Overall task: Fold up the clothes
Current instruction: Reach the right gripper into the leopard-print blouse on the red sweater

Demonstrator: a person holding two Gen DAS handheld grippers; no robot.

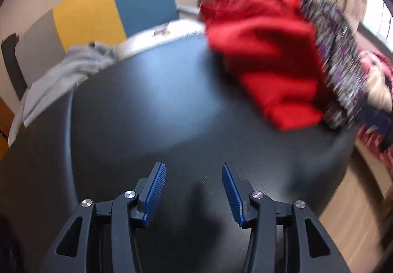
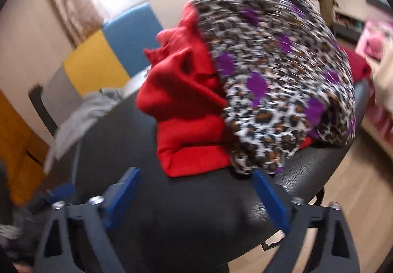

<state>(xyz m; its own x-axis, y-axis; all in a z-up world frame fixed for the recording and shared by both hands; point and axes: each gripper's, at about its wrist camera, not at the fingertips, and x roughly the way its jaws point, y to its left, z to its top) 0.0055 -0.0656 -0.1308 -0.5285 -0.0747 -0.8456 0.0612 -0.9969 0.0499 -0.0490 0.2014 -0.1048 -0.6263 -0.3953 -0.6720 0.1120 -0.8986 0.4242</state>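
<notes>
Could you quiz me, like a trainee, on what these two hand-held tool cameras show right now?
1. True or false: the left tool is clamped on the red garment.
2. Which garment lies partly on top of the red one?
A. the grey cloth
B. the leopard-print garment
C. a green towel
3. Fill in: the clothes sit on a ____ surface.

Key:
1. False. Its jaws are open over bare surface, and the right tool is open and empty as well.
2. B
3. black
</notes>
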